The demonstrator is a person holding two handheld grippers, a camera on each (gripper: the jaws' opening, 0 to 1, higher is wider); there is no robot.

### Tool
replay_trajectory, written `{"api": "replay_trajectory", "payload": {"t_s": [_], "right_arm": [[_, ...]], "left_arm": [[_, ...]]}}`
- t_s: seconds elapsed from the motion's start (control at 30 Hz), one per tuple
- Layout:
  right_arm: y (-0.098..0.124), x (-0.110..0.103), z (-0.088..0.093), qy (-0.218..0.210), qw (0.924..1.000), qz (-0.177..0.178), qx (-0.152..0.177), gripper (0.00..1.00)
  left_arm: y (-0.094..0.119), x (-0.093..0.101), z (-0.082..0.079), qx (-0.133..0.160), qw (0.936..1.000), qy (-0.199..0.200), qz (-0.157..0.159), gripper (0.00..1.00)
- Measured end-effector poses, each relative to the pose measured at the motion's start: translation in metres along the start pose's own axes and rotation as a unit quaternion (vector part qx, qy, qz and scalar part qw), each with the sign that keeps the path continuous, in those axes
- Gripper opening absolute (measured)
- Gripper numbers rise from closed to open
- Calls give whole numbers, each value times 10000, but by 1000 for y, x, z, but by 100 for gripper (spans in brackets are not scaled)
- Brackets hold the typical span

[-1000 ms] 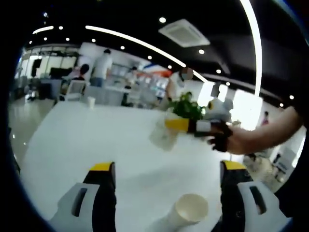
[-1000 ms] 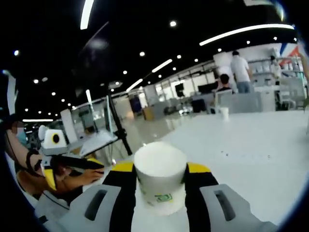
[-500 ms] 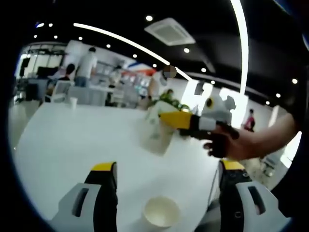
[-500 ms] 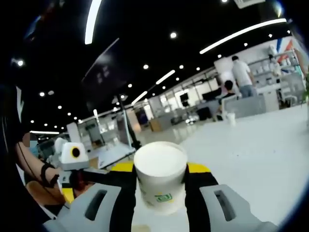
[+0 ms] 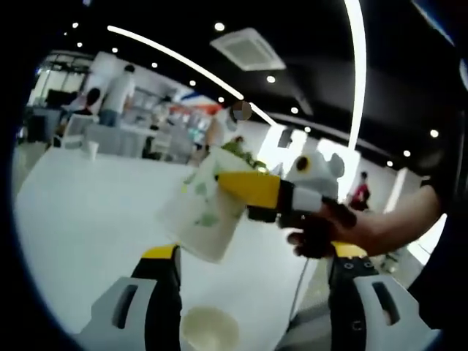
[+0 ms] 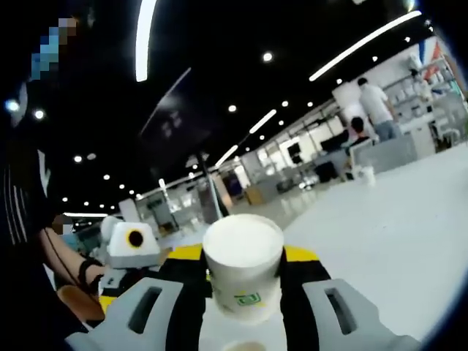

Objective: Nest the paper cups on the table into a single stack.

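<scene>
Right gripper (image 6: 243, 274) clamps a white paper cup with green print (image 6: 243, 265) above an open-mouthed white paper cup (image 5: 209, 330) between the left gripper (image 5: 248, 256)'s wide jaws on the white desk (image 5: 80, 212)

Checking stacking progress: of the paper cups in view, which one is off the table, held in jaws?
The cup with green print, clamped in the right gripper and tilted above the table. The plain cup stands mouth-up between the left gripper's jaws; a third cup stands far off.

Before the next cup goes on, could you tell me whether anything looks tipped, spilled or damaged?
Nothing stands out. The right gripper holds a paper cup, seen tilted in the left gripper view, above an open-mouthed second cup standing on the white table between the left gripper's jaws. No spill or crushing shows.
</scene>
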State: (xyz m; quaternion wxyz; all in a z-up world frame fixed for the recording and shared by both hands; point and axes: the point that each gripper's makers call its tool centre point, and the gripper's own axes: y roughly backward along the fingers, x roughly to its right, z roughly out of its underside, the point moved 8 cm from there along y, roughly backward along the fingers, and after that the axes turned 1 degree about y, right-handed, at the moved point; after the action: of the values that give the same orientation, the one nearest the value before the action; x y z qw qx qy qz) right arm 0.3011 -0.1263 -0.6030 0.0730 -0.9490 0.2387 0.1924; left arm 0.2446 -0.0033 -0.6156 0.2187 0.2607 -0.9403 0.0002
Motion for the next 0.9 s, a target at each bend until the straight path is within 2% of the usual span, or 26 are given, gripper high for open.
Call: {"api": "replay_trajectory", "payload": {"t_s": [0.1,0.27,0.47,0.9], "right_arm": [[3,2,4,-93,9999,-41,24,36],[5,0,10,-237,9994,-253,-27,36],[4,1,13,-379,9983,-448,-8,36],[4,-4,22,-647,9944,-823,-165,36]], "left_arm": [[3,-2,0,90,9999,69,-14,81],[10,-7,-2,249,9993,276,45,72],[15,-12,-5,481,9983,323,55,59],[30,-15,-10,586,9968,508,202,39]]}}
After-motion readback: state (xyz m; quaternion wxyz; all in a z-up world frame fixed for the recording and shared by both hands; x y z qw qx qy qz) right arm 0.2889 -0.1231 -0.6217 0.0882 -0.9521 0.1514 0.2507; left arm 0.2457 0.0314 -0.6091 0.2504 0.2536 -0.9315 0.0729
